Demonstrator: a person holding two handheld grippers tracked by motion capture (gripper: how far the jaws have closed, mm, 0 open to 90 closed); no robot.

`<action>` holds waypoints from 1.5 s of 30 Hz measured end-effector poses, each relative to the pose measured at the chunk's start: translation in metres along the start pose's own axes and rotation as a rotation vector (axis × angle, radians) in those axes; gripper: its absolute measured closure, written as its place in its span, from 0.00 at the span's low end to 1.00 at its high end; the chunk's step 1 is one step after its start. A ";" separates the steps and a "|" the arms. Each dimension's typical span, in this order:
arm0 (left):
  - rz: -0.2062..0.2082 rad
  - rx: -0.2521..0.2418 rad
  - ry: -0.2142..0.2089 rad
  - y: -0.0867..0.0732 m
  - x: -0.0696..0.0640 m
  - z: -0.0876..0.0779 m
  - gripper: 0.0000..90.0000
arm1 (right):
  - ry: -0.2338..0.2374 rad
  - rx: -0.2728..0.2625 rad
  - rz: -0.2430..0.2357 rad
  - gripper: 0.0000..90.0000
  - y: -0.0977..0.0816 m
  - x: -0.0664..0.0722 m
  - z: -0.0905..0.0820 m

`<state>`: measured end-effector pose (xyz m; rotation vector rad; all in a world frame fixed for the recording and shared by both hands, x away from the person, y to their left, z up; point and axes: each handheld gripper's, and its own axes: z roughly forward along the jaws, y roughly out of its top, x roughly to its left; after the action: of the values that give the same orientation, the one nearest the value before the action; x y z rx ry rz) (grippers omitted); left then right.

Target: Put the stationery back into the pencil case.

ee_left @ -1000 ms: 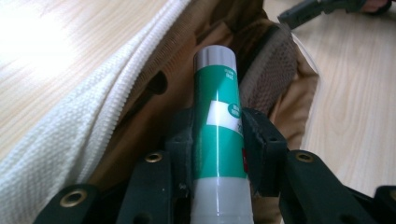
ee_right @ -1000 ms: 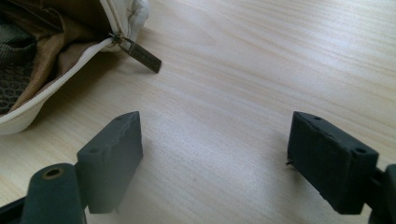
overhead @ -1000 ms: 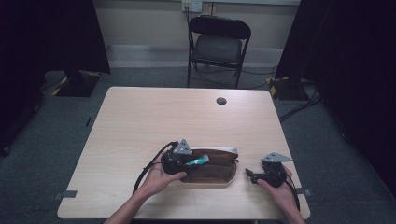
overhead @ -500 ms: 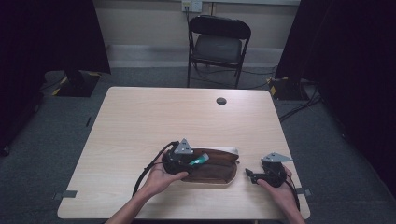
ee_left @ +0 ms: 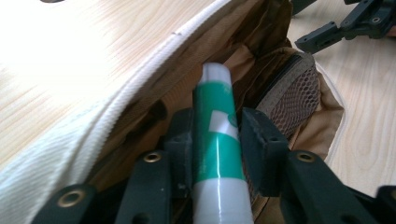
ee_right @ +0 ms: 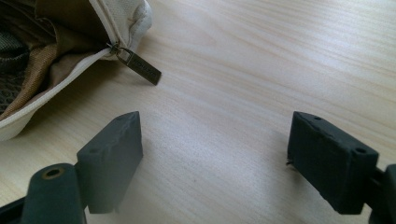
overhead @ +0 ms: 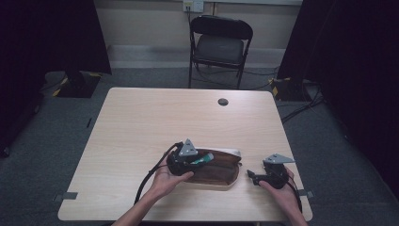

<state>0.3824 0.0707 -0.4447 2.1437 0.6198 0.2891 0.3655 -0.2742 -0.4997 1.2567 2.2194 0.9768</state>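
A brown pouch (overhead: 214, 170) with a white zipper edge is laid open near the front edge of the light wood table (overhead: 141, 122), roughly at 6 o'clock from the table's middle. A green and white tube (ee_left: 215, 140) is pinched between the jaws of the left gripper (overhead: 195, 160), its tip held over the pouch's open mouth. In the left gripper view a white patch can be seen on the tube's green band, but no writing can be read there. A mesh pocket (ee_left: 294, 100) is seen inside the pouch, at about 2 o'clock from the tube.

The right gripper (overhead: 251, 177) is held low over the bare table at about 3 o'clock from the pouch, close to it but apart, with its jaws spread wide and nothing between them. In the right gripper view a dark metal zipper pull (ee_right: 139, 67) is seen lying on the wood by the pouch's end; something seems stamped on it, but it's too small to make out.

A small dark disc (overhead: 223, 101) is set near the far edge, at about 12 o'clock. A black folding chair (overhead: 219, 44) is parked beyond the table.
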 end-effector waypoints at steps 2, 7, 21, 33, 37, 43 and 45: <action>-0.012 -0.008 0.002 0.001 0.001 -0.001 0.63 | 0.000 0.001 0.002 0.19 0.000 0.000 0.000; -0.001 0.014 0.007 0.002 0.002 -0.003 0.57 | 0.002 0.002 0.002 0.19 0.001 0.000 0.001; -0.062 -0.011 -0.030 -0.010 0.008 -0.020 0.54 | 0.002 0.002 0.002 0.19 0.001 0.000 0.001; -0.095 -0.009 -0.070 -0.019 0.012 -0.036 0.38 | 0.001 0.000 0.001 0.19 0.002 0.000 0.002; -0.108 -0.011 -0.070 -0.024 0.013 -0.041 0.36 | 0.000 0.001 0.001 0.19 0.002 0.000 0.002; -0.080 -0.014 -0.076 -0.032 0.010 -0.051 0.37 | -0.001 0.001 0.001 0.19 0.002 0.000 0.002; -0.085 -0.017 -0.076 -0.033 0.009 -0.053 0.37 | -0.001 0.001 0.002 0.19 0.002 0.000 0.002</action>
<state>0.3576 0.1279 -0.4393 2.0959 0.6602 0.1646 0.3680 -0.2729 -0.4997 1.2591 2.2185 0.9759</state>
